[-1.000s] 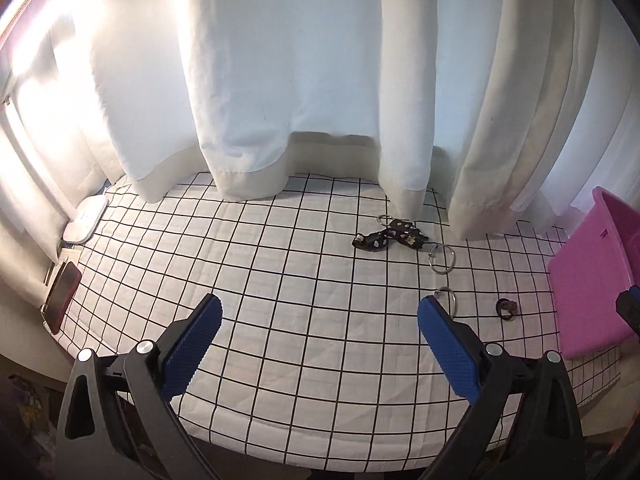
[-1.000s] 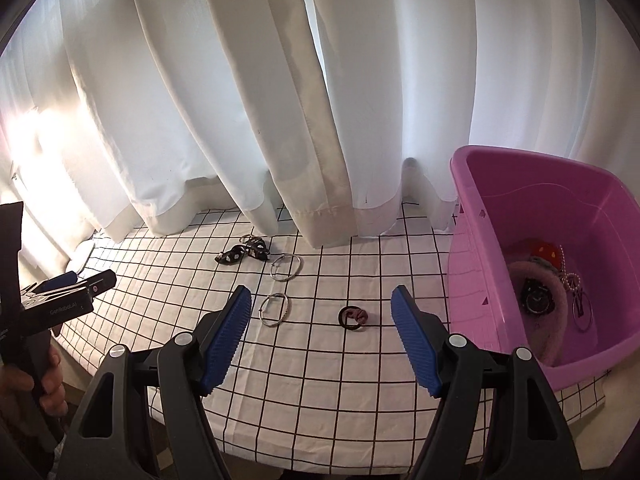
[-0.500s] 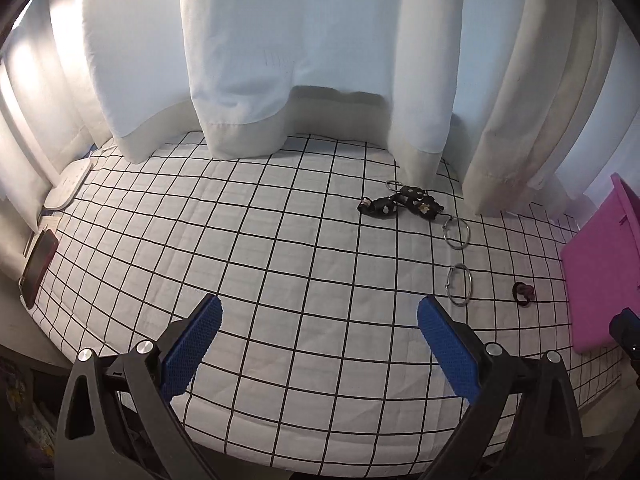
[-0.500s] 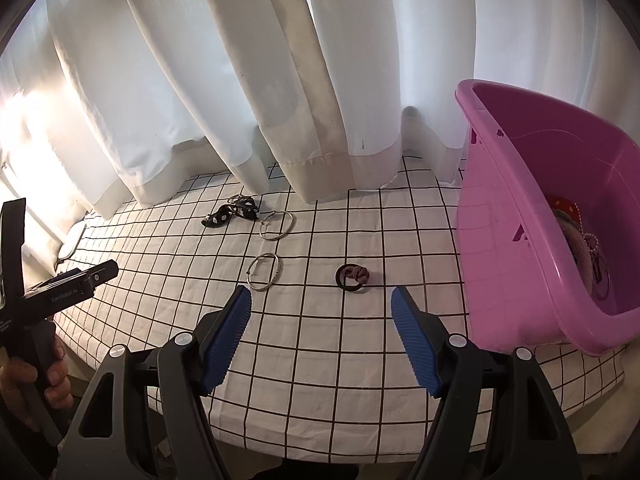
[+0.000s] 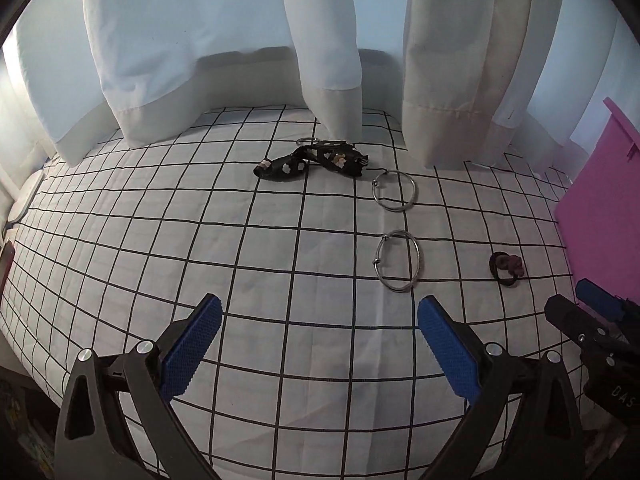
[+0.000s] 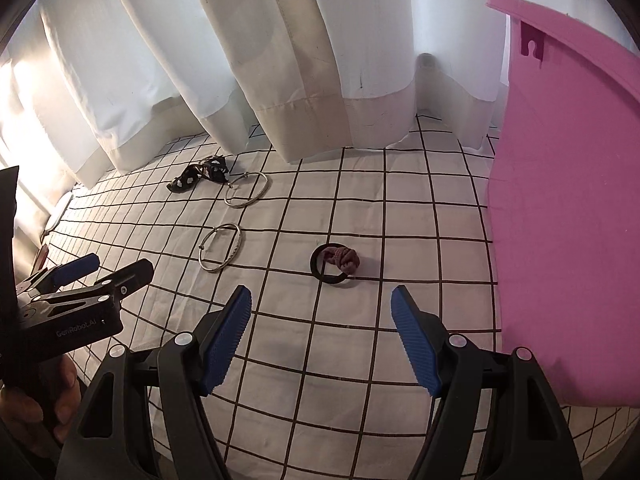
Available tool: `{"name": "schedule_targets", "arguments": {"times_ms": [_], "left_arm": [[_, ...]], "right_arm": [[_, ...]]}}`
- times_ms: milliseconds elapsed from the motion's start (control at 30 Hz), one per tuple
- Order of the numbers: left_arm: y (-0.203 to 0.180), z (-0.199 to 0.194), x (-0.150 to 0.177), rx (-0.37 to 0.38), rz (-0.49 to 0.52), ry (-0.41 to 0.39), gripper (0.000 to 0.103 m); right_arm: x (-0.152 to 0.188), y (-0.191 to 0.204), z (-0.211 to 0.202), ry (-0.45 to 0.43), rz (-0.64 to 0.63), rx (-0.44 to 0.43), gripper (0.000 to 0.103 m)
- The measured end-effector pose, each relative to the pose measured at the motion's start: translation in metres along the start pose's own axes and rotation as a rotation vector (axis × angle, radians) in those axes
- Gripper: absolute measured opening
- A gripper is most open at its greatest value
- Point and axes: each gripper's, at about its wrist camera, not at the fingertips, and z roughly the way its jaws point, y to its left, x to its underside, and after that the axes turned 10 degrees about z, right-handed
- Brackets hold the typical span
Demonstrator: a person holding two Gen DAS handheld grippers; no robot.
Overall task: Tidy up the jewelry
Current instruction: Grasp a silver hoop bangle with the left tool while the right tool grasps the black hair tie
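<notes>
On the white grid cloth lie two silver bangles, one nearer and one farther. A black floral hair tie lies near the curtain. A black ring with a mauve knot lies by the pink bin. My left gripper is open and empty, short of the nearer bangle. My right gripper is open and empty, just short of the knotted ring.
White curtains hang along the back of the cloth. The pink bin stands close on the right of my right gripper. The left gripper shows at the right wrist view's left edge. A white item lies far left.
Both grippers have moved forward and lower toward the cloth. The jewelry looks larger and closer, and the bin's inside is no longer in view. Both stay open.
</notes>
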Motion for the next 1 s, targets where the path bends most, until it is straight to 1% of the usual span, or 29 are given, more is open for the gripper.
{"name": "schedule_targets", "arguments": {"times_ms": [133, 200, 233, 333, 433, 667, 1000], "left_arm": [[-0.014, 0.019, -0.002, 0.006, 0.030, -0.021, 0.096], [-0.020, 0.030, -0.004, -0.004, 0.054, -0.015, 0.096], [-0.022, 0.035, -0.005, 0.003, 0.061, -0.012, 0.096], [-0.024, 0.044, -0.005, 0.017, 0.059, -0.019, 0.096], [-0.026, 0.053, -0.005, 0.026, 0.062, -0.009, 0.096], [-0.027, 0.064, -0.007, 0.041, 0.056, -0.007, 0.096], [-0.030, 0.075, -0.013, 0.030, 0.070, -0.013, 0.097]], "right_arm": [[0.000, -0.006, 0.020, -0.018, -0.009, 0.021, 0.069], [0.000, -0.010, 0.029, -0.017, 0.002, 0.025, 0.069], [0.001, -0.011, 0.032, -0.021, 0.008, 0.019, 0.069], [0.002, -0.012, 0.040, -0.030, 0.001, 0.025, 0.069], [0.002, -0.013, 0.046, -0.032, -0.001, 0.032, 0.069], [-0.002, -0.012, 0.055, -0.036, -0.009, 0.046, 0.069], [-0.006, -0.013, 0.063, -0.047, -0.028, 0.085, 0.069]]}}
